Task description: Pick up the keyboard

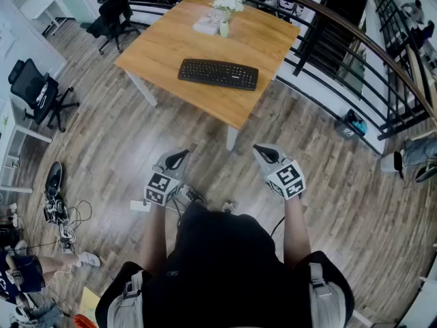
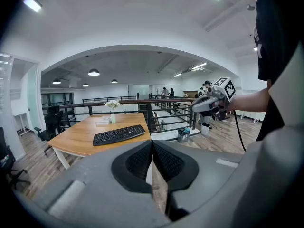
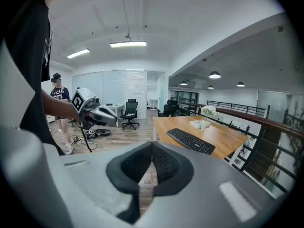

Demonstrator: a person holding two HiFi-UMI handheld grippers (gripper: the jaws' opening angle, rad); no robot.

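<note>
As seen from the head view, a black rectangular plastic keyboard (image 1: 218, 74) is laid flat near the front edge of a square light-wood counter (image 1: 164, 46), with a small vase of white flowers (image 1: 226, 14) set behind it. The left gripper (image 1: 179, 157) and right gripper (image 1: 263, 153) are held side by side above the grey wood-plank floor (image 1: 123, 135), well apart from the keyboard. Through the left gripper view, its black fingers (image 2: 138, 161) are shown pressed together with nothing between them, the keyboard lying beyond on the counter. Through the right gripper view, the fingers are likewise closed and empty, and the keyboard is seen ahead to the right.
</note>
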